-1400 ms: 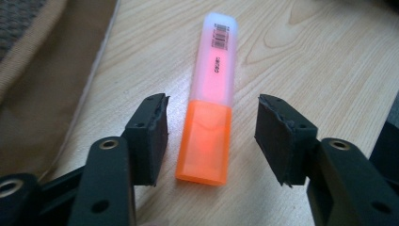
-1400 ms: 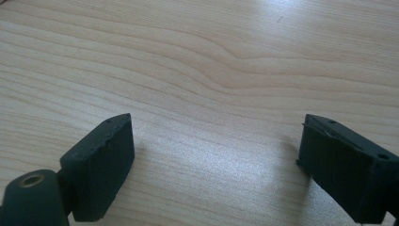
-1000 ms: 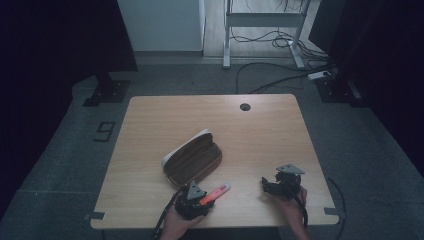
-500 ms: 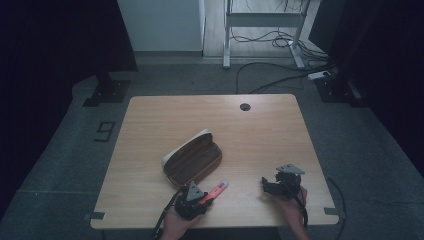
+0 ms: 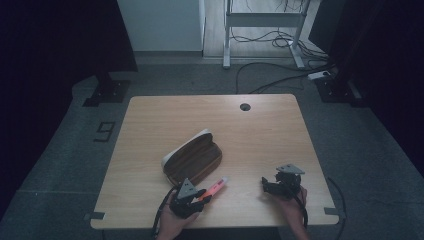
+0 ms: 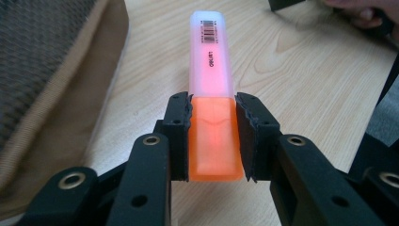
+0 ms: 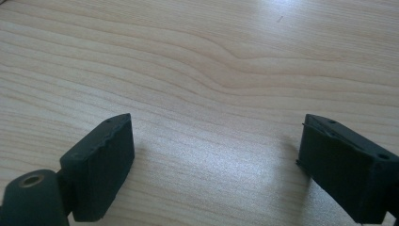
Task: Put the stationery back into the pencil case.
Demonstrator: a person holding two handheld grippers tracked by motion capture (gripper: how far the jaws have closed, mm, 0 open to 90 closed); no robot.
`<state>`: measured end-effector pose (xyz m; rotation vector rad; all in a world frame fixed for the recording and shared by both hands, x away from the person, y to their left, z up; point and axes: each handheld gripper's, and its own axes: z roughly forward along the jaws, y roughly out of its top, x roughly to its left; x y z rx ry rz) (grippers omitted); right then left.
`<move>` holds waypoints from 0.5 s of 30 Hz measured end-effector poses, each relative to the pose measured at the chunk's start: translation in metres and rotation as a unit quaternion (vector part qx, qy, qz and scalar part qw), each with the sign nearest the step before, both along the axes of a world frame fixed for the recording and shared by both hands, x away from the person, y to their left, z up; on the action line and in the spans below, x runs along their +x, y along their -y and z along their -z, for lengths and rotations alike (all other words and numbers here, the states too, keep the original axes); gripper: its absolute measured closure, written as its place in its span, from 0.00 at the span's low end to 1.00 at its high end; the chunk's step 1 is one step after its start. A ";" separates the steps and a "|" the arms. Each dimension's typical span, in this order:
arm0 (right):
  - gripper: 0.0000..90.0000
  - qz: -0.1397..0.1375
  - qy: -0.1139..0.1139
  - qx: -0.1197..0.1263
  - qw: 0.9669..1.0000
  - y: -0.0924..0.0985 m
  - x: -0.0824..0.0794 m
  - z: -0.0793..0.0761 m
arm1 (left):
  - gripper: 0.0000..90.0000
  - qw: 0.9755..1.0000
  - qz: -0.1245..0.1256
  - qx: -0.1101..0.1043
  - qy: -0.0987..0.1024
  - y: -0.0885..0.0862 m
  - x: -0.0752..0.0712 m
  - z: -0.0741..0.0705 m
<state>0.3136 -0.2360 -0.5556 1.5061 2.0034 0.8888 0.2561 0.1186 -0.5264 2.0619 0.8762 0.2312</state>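
1. While the left gripper (image 6: pixel 212 141) clamps its pads on the orange cap end of the highlighter (image 6: pixel 211 84), the pen lies near the tabletop's (image 5: pixel 150 125) front edge, left of middle, pointing toward the far right corner.
2. Its jaws have just been closing, with the cap between them.
3. Judged by look, the highlighter is light, stiff plastic with smooth, flattish sides; the ribbed pads should bite well there, though a grip this far back lets the frosted barrel droop.
4. The right gripper (image 7: pixel 216 160) stands wide, holding nothing, low over bare wood near the front right corner.
5. Just beside the highlighter sits an open pouch (image 5: pixel 192 159): soft tan fabric, woven dark lining, rounded ends; likely floppy.
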 end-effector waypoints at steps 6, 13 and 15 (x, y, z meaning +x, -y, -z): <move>0.12 0.000 0.000 0.000 1.000 0.000 0.000 0.000 | 0.75 1.000 -0.004 -0.016 0.006 -0.008 0.000 -0.008; 0.12 0.000 0.000 0.000 1.000 0.000 0.000 0.000 | 0.75 0.999 -0.010 -0.038 0.013 -0.020 0.002 -0.018; 0.12 0.000 0.000 0.000 1.000 0.000 0.000 0.000 | 0.75 0.999 -0.012 -0.045 0.015 -0.024 0.002 -0.022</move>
